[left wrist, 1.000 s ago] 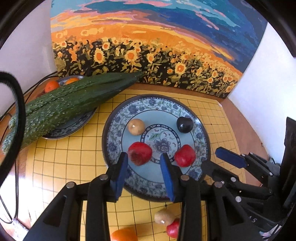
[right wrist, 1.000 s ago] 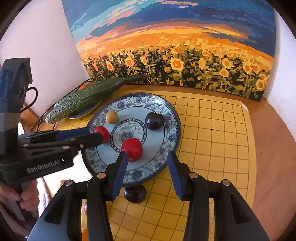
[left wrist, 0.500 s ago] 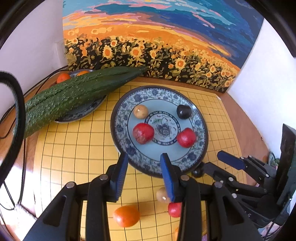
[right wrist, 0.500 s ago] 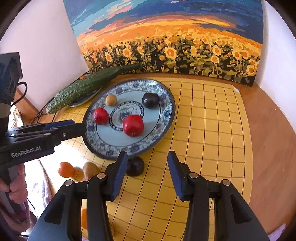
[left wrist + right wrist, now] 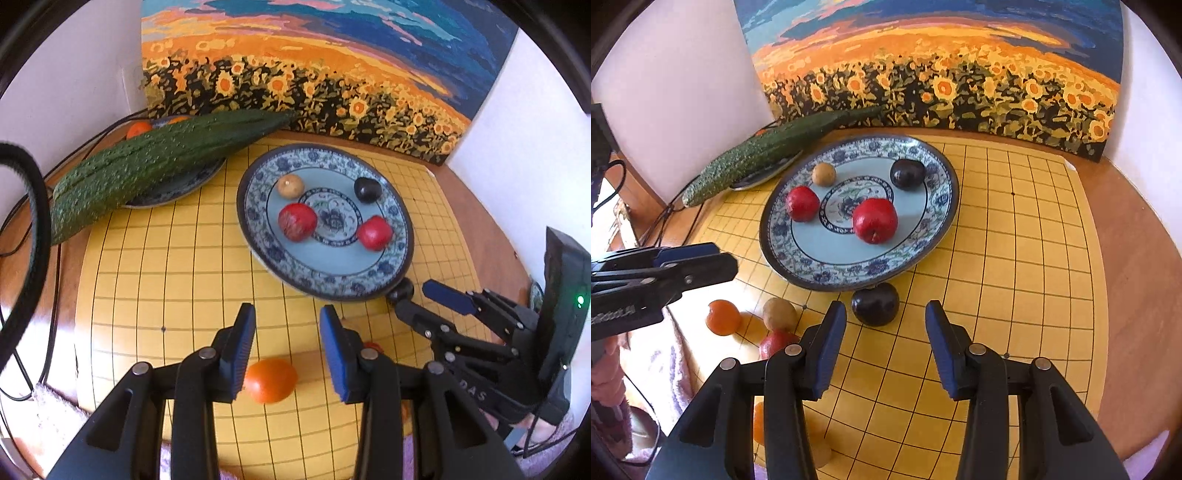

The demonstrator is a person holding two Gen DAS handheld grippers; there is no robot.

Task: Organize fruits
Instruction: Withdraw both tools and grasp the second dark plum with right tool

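1. Biggest thing out here is the yellow grid board [image 5: 1015, 258] spread over the counter [image 5: 1137, 266], and it carries the whole game.
2. Next, the long bumpy green gourd [image 5: 147, 166], lying across a small plate [image 5: 177, 184] at the far left, one end overhanging the rim.
3. The blue-patterned plate [image 5: 812, 258] sits mid-board and holds four fruits: two red, one dark, one tan.
4. Left tool [image 5: 286, 345]: jaws parted, nothing in them, and the orange fruit [image 5: 270, 379] lies on the board just below the gap.
5. Right tool [image 5: 884, 345]: released too, jaws spread either side of the dark plum [image 5: 875, 303], which rests against the near edge of the plate, not yet gripped.
6. That plum looks smooth, round and light; it would likely roll or squirt out if pinched off-centre, so take it across its widest middle, gently.
7. Loose stragglers near the board's left edge: a tan fruit [image 5: 779, 314] and a red fruit [image 5: 775, 343], touching or nearly so.
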